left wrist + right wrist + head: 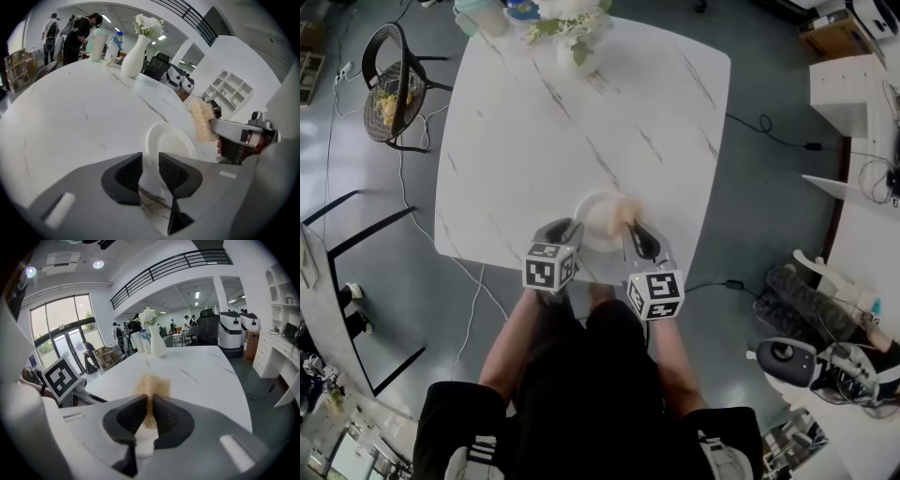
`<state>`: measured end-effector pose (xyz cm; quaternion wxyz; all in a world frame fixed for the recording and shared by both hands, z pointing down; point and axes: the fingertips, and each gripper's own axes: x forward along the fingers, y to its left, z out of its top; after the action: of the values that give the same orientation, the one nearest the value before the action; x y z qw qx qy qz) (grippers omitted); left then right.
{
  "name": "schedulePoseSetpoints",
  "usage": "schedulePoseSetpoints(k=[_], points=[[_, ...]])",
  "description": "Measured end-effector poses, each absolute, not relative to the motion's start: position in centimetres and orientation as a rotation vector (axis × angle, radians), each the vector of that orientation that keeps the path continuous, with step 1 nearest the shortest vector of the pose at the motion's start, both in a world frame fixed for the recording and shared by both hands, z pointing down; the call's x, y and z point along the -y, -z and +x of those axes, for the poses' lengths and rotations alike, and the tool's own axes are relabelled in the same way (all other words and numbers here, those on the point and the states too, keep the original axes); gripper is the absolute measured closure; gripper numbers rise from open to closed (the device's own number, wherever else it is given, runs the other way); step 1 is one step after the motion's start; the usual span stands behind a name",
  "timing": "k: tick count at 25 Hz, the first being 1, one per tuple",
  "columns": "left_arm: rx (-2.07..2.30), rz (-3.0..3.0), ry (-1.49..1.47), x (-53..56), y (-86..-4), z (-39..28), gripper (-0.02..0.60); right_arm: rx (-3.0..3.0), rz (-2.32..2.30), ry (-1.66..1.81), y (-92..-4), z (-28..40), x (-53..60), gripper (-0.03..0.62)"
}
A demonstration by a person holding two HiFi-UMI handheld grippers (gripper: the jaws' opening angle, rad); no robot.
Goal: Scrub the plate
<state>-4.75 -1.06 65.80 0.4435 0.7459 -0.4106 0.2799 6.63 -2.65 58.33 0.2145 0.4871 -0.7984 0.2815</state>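
A white plate (592, 223) lies on the marble table (534, 122) by its near edge. My right gripper (630, 228) is shut on a tan scrubbing sponge (624, 208), which sits over the plate's right side. The right gripper view shows the sponge (152, 385) pinched between the pads, the plate (144, 439) just below them. My left gripper (572, 228) is at the plate's left rim. In the left gripper view its jaws (150, 171) stand apart, with the near rim of the plate (171, 140) showing in the gap. The sponge (202, 121) appears at the right.
A white vase of flowers (579, 52) and some bottles (487, 14) stand at the table's far edge. A black chair (394, 89) is off the far left corner. My legs are against the near edge. People stand in the background (77, 35).
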Motion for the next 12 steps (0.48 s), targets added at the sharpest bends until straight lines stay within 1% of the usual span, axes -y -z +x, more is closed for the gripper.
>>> schedulePoseSetpoints(k=[5,6,12], points=[[1.027,1.851,-0.695,1.1,-65.9,-5.0,0.494,2.224,1.327,-0.773,-58.6,5.9,2.8,0.553],[1.032,1.851,-0.692,1.2,-66.0,-5.0,0.511,2.227,1.321,-0.769,-58.6,5.7,2.9,0.551],[1.051,1.846,-0.689,1.3,-66.1,-5.0,0.517,2.269,1.284,-0.748,-57.8,3.9,3.6,0.552]])
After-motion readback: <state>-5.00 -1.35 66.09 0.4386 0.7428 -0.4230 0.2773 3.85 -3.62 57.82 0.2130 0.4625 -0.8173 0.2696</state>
